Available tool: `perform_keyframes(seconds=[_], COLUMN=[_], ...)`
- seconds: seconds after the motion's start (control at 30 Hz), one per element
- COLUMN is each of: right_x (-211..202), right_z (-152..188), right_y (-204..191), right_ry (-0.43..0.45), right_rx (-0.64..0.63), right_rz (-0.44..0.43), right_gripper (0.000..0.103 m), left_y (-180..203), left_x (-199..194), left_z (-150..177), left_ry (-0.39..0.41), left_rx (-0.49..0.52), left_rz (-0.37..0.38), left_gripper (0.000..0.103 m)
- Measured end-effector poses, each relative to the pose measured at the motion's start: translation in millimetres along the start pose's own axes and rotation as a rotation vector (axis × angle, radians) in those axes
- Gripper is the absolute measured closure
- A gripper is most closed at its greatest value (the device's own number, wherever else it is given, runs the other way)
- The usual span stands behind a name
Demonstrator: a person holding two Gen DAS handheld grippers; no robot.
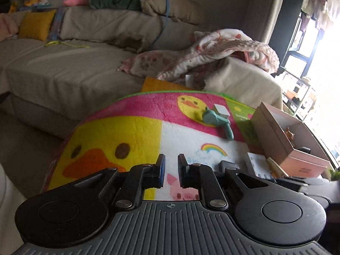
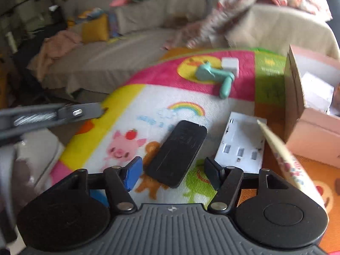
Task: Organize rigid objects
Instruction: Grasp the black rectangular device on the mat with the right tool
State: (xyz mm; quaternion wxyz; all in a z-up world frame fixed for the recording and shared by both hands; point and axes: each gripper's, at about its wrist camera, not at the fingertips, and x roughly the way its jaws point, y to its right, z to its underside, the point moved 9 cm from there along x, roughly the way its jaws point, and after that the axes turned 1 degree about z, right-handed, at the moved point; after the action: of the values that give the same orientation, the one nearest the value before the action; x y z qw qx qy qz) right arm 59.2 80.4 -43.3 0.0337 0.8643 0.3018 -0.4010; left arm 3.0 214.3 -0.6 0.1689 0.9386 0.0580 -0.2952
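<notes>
The right gripper [image 2: 172,173] has its fingers spread wide with nothing between them, low over the cartoon mat [image 2: 131,110]. Just ahead of the gap lies a flat black case [image 2: 177,153], its long axis running from the near left up to the far right; its near end sits between the fingertips' line. Beside it on the right is a white power strip [image 2: 241,140], partly covered by a tilted paper strip [image 2: 282,148]. The right wrist view is blurred, so markings are unreadable.

The left gripper [image 1: 171,170] hovers level over the mat, fingers a narrow gap apart and empty. Beyond lie a teal handheld toy [image 1: 216,121], handle pointing near-right, touching a small white cube [image 1: 222,110]. An open cardboard box [image 1: 276,136] stands at the right; its contents are mostly hidden.
</notes>
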Motion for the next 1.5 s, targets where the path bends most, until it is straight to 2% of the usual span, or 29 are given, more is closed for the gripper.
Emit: perform_keyframes(seconds=[0.1, 0.13, 0.17, 0.2, 0.33, 0.43, 0.47, 0.5, 0.53, 0.6, 0.67, 0.73, 0.8, 0.83, 0.9, 0.93, 0.97, 1.07, 1.13, 1.2, 1.27, 1.33, 1.5], right_x=[10.9, 12.2, 11.6, 8.7, -28.8, -76.0, -93.2, -113.3, -128.4, -157.3, -176.0, -183.9, -184.6, -182.8, -173.4, -168.2, -161.6, -138.3, -129.2, -127.8, -126.3, -127.2, -120.3], right_z=[-8.3, -9.0, -7.9, -6.1, 13.7, 16.0, 13.1, 6.7, -1.3, -23.6, -44.4, -53.8, -48.1, -40.0, -14.1, -1.7, 14.7, 57.4, 74.8, 85.1, 91.2, 95.5, 96.2], right_y=[-6.9, -8.9, -11.6, -13.1, -9.0, 8.4, 17.1, 28.6, 40.6, 70.9, 101.4, 127.3, 138.5, 139.5, 138.0, 137.4, 136.5, 134.5, 135.3, 134.2, 134.9, 134.1, 124.6], right_ry=[0.014, 0.012, 0.003, -0.009, -0.065, -0.017, 0.008, 0.043, 0.063, 0.135, 0.206, 0.214, 0.198, 0.181, 0.115, 0.083, 0.049, -0.053, -0.081, -0.087, -0.082, -0.056, -0.010], right_rx=[-0.043, -0.072, -0.117, -0.156, -0.211, -0.224, -0.217, -0.202, -0.186, -0.139, -0.101, -0.065, -0.067, -0.083, -0.108, -0.115, -0.121, -0.131, -0.098, -0.056, -0.027, -0.015, -0.010], right_rz=[0.033, 0.048, 0.061, 0.053, -0.040, -0.050, -0.041, -0.025, -0.006, 0.059, 0.142, 0.174, 0.156, 0.135, 0.074, 0.043, 0.019, 0.016, 0.015, -0.004, -0.001, 0.015, 0.080], right_gripper=[0.041, 0.054, 0.061, 0.063, 0.065, 0.065, 0.071, 0.093, 0.101, 0.102, 0.102, 0.101, 0.101, 0.097, 0.070, 0.039, 0.023, 0.023, 0.023, 0.023, 0.023, 0.021, 0.010], left_y=[-2.8, -4.1, -3.6, -1.5, 22.2, 56.9, 72.2, 87.0, 102.5, 131.0, 154.9, 169.5, 175.9, 177.2, 177.7, 177.8, 177.9, 186.4, 195.1, 204.2, 207.1, 203.5, 183.6], left_x=[-2.3, -3.7, -4.5, -5.1, -2.8, 0.2, 2.0, 2.8, 3.1, 2.8, 2.5, 3.4, 7.0, 10.0, 14.9, 17.1, 17.5, 13.7, 10.9, 7.1, 3.6, 2.3, 0.5], left_z=[6.5, 8.8, 10.2, 12.4, 27.4, 42.6, 48.1, 53.0, 57.8, 67.7, 77.0, 84.5, 92.3, 96.0, 103.5, 106.7, 108.9, 111.6, 117.6, 125.1, 127.9, 125.9, 119.1], left_ry=[-0.001, -0.002, -0.004, -0.008, -0.067, -0.129, -0.151, -0.170, -0.187, -0.209, -0.219, -0.229, -0.244, -0.254, -0.278, -0.292, -0.296, -0.296, -0.294, -0.290, -0.298, -0.326, -0.333], left_rx=[-0.031, -0.044, -0.052, -0.053, -0.025, 0.028, 0.055, 0.081, 0.108, 0.167, 0.222, 0.259, 0.288, 0.303, 0.331, 0.347, 0.367, 0.449, 0.508, 0.597, 0.642, 0.632, 0.630], left_rz=[0.030, 0.041, 0.048, 0.059, 0.143, 0.247, 0.286, 0.321, 0.358, 0.415, 0.434, 0.432, 0.414, 0.397, 0.364, 0.349, 0.340, 0.321, 0.326, 0.335, 0.332, 0.341, 0.267], left_gripper=[0.089, 0.089, 0.089, 0.089, 0.089, 0.089, 0.089, 0.089, 0.089, 0.089, 0.089, 0.089, 0.089, 0.089, 0.089, 0.089, 0.089, 0.087, 0.078, 0.061, 0.061, 0.061, 0.060])
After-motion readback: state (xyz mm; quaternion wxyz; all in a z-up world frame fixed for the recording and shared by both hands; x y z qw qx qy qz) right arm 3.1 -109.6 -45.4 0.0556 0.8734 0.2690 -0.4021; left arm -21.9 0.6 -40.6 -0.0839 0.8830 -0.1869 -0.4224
